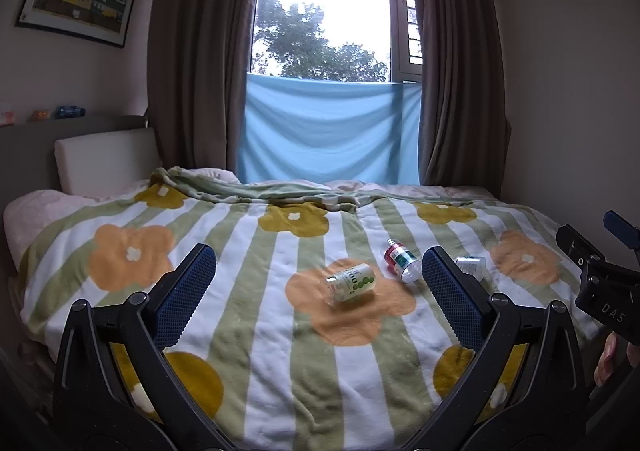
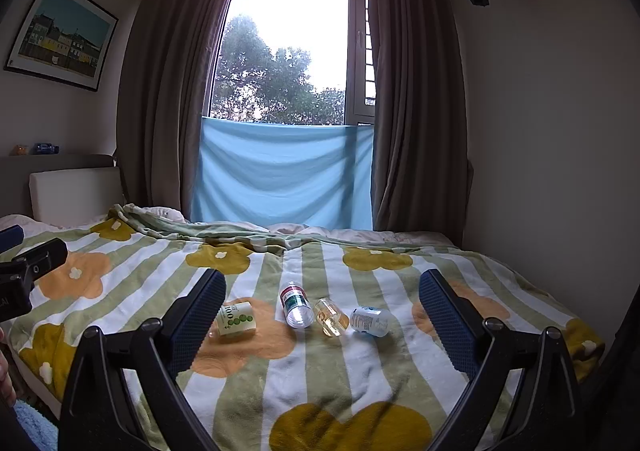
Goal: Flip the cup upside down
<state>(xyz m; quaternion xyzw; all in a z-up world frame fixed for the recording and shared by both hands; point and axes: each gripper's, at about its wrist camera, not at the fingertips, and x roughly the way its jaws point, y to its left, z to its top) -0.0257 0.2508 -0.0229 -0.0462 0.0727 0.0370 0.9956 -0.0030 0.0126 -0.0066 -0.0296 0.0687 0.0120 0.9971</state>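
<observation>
Four small containers lie on their sides in a row near the middle of the blanket [image 2: 360, 383]; the clear yellowish cup [image 2: 330, 317] looks most like the target, though that is uncertain. Both the left gripper [image 1: 318, 293] and the right gripper [image 2: 322, 315] hang wide-jawed and empty. Approach low, straddle one body across its width, then rotate mouth-down.

White-labelled bottle [image 1: 472, 265] half hidden behind left gripper finger [image 1: 452, 295]; green-labelled bottle [image 2: 236, 321] partly behind right gripper's.
</observation>
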